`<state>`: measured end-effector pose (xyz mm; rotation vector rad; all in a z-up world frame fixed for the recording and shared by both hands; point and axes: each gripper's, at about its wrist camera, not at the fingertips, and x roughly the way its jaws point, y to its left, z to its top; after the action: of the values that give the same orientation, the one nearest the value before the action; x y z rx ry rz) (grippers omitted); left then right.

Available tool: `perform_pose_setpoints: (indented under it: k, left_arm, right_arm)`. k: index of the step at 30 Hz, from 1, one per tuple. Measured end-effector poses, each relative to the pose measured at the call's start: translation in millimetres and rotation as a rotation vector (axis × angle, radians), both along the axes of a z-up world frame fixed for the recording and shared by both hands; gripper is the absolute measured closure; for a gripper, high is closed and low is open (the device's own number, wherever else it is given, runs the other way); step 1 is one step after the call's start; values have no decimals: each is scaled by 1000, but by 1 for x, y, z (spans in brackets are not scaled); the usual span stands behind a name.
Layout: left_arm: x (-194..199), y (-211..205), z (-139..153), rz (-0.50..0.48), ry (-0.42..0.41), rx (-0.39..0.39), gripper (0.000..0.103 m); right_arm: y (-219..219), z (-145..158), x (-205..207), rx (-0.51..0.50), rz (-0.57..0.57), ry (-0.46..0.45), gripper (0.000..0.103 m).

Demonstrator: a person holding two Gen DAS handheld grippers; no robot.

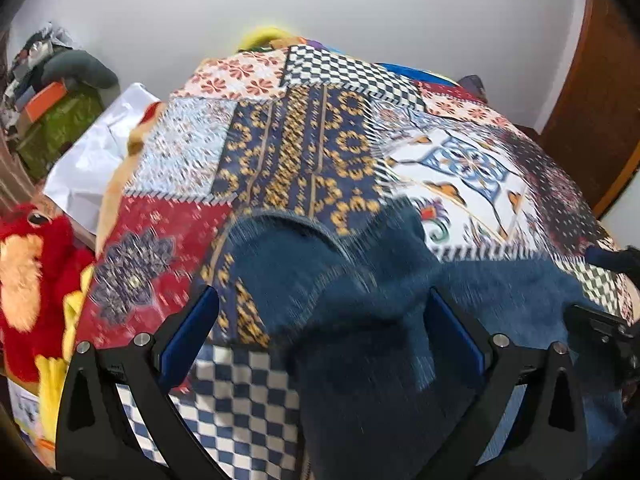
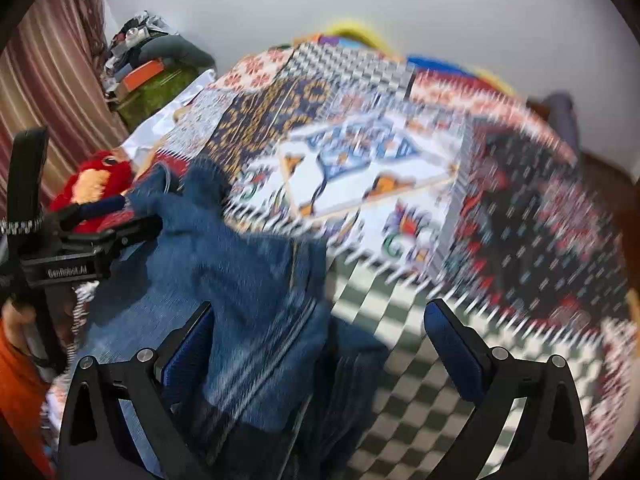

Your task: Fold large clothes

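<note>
We see a bed under a patchwork cover (image 1: 304,148). On it lies a crumpled blue denim garment (image 1: 360,280). A red plush toy (image 1: 36,280) sits at its left edge.

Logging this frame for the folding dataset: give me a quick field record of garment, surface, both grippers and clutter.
garment: blue denim garment, bunched, not flat
surface: patchwork bedspread
left gripper: open, denim between its fingers
right gripper: open, denim by its left finger
clutter: red plush toy at bed's left edge
image quality: motion blur in both views
</note>
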<state>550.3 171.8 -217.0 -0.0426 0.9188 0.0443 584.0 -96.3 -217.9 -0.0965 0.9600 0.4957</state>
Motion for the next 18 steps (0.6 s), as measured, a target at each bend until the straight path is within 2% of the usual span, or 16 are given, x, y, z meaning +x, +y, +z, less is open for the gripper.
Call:
perform_pose_setpoints:
  k: [2,4,6,11,14,18]
  left_arm:
    - [2,1,10,22,-12,19,0]
    - [-2,1,22,32,-34,35,0]
    - [-14,0,36,17,-67,42,0]
    - [-52,-6,62,-37,-118,69,0]
    - [-76,-7,68,-68,-119,54,0]
    - [-108,-7,65,-104,-98,14,0]
  right_arm:
    - [4,10,0,-43,-16,-57,3]
    - [6,25,-3,-126,-83,-157,3]
    - [3,38,-6,-172,-112,-210,3]
    - [-20,66,-22,-33,-86,-155,3]
    - [-32,77,-40,70,-59,-102,3]
    - [-36,74,-62,181,-18,13,3]
